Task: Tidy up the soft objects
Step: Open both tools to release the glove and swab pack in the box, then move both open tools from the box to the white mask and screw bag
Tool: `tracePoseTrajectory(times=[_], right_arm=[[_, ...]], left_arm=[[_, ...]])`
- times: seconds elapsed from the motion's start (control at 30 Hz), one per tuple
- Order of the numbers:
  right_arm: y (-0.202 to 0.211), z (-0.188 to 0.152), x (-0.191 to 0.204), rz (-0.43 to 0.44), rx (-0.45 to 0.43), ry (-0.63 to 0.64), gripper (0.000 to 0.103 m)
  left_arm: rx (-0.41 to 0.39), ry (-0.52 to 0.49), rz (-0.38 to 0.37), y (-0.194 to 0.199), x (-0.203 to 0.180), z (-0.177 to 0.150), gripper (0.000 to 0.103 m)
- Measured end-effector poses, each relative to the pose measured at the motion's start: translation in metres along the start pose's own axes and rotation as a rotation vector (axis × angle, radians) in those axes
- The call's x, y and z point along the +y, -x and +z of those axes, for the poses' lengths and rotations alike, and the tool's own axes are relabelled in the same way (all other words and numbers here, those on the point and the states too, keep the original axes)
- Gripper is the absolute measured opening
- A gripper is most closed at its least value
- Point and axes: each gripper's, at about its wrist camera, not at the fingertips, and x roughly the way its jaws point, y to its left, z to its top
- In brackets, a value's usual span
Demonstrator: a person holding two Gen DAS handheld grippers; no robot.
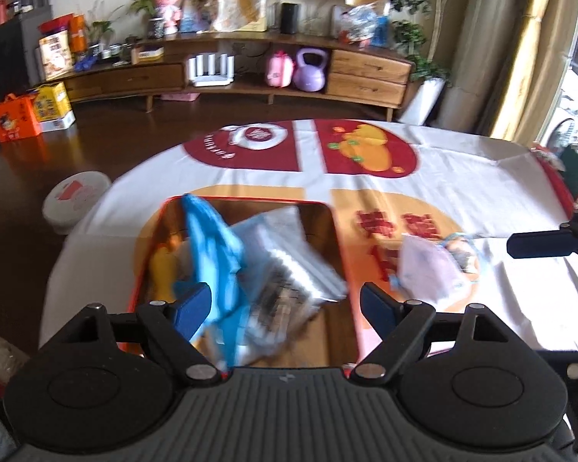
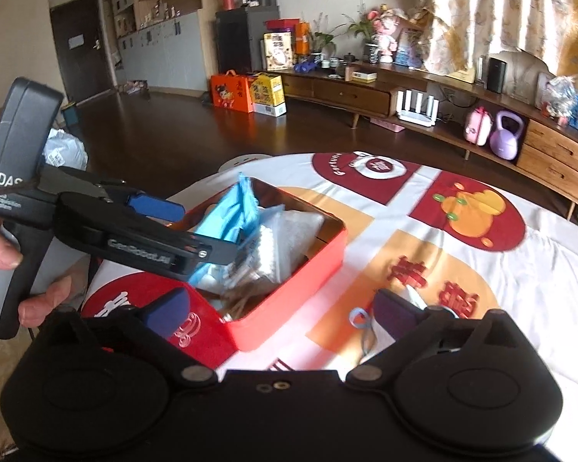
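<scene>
1. over the red tin (image 2: 289, 296), left side of the desk (image 1: 462, 177): left tool (image 1: 285, 308) w/ jaws wide apart, gripping nothing; blue cloth (image 1: 212, 246) and clear bags (image 1: 289, 254) sit loose inside the tin.
2. right of the tin: pale face mask (image 1: 427, 269) lies on the desk cloth, not yet stowed.
3. right tool (image 2: 285, 312) above it, jaws fully spread, empty.
4. step looks like between drops; next prob. lower onto the mask, pinch the fabric, not the strap.
</scene>
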Motion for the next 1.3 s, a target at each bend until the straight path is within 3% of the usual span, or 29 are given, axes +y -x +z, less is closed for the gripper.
tracePoseTrajectory(times=[0.3, 0.4, 0.53, 0.87, 1.3], right_arm=[[0.044, -0.027, -0.046, -0.068, -0.017, -0.071, 0.103], [0.05, -0.034, -0.061, -0.094, -0.012, -0.091, 0.103], [0.055, -0.044, -0.079, -0.123, -0.009, -0.116, 0.103], [0.049, -0.067, -0.134, -0.216, 0.013, -0.197, 0.103], [0.013, -0.083, -0.168, -0.245, 0.076, -0.212, 0.1]], left_arm=[[-0.043, -0.036, -0.083, 0.009, -0.042, -0.005, 0.089], [-0.049, -0.045, -0.091, 0.005, -0.057, -0.006, 0.101], [-0.057, -0.073, -0.106, 0.0, -0.076, -0.007, 0.102], [-0.024, -0.089, -0.151, -0.024, -0.11, -0.003, 0.102], [0.023, -0.096, -0.109, -0.081, -0.131, 0.005, 0.102]])
